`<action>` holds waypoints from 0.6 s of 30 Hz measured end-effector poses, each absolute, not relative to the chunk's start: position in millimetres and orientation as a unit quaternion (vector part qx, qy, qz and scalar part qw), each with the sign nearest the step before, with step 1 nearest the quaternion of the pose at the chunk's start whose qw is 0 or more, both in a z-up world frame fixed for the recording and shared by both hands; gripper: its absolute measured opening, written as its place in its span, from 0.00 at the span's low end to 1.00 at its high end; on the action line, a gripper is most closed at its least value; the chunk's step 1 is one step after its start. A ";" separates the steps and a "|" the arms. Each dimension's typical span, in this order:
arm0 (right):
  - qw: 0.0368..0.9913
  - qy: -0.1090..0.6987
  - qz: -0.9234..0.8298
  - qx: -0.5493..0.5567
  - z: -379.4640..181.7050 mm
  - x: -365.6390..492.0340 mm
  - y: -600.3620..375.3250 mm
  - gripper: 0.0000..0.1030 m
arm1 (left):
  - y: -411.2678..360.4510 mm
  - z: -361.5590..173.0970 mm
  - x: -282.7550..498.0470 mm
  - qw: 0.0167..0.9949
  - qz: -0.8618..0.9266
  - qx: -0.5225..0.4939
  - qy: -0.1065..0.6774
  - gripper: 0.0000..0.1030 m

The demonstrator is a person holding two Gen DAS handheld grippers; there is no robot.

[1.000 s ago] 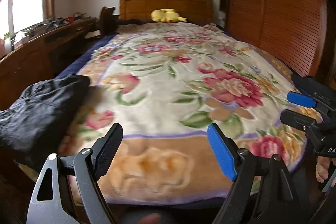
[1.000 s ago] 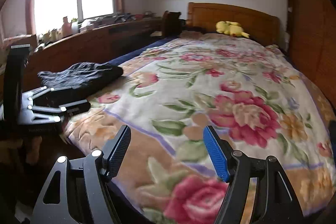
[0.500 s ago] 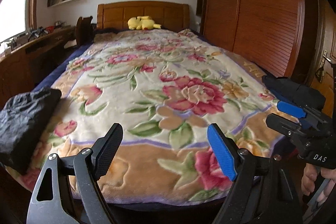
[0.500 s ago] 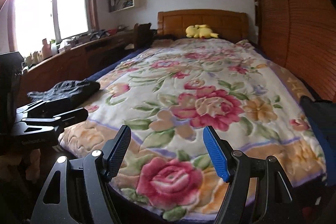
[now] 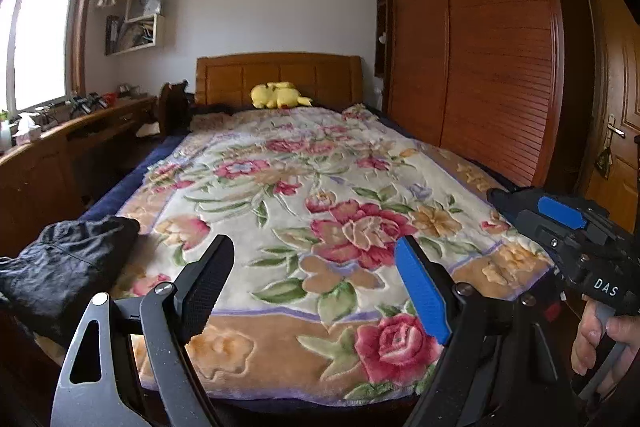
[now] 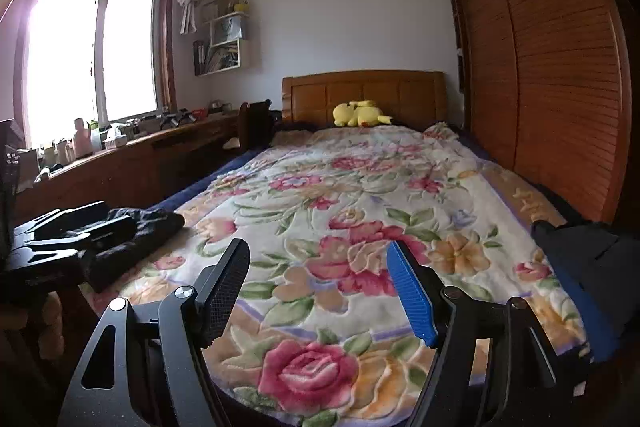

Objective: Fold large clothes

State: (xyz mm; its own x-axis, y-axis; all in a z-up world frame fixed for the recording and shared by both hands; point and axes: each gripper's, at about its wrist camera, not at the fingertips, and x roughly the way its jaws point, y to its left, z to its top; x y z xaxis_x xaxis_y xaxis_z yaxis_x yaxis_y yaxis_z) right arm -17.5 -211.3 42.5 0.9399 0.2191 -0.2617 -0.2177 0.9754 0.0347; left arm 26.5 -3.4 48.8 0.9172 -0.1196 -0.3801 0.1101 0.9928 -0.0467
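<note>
Both my grippers empty, jaws wide: left gripper, right gripper, hovering over foot of bed. Black garment bunched at near left corner of blanket; second dark garment at right edge. I judge: between folds, nothing gripped. Next: pick one garment, pinch its edge, drag to bed centre, spread flat before folding.

Yellow plush toy by headboard; floral blanket beside wardrobe
</note>
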 end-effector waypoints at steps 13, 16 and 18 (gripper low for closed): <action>0.985 0.136 0.108 0.007 34.5 -7.4 -205.4 0.71 | 1.3 46.7 17.5 0.981 -0.047 -0.022 0.185 0.81; 0.985 0.135 0.107 0.006 35.3 -5.1 -206.1 0.71 | 0.6 44.9 17.9 0.981 -0.048 -0.022 0.187 0.81; 0.985 0.136 0.108 0.006 35.4 -1.8 -207.0 0.71 | 0.6 44.7 17.9 0.981 -0.048 -0.022 0.187 0.81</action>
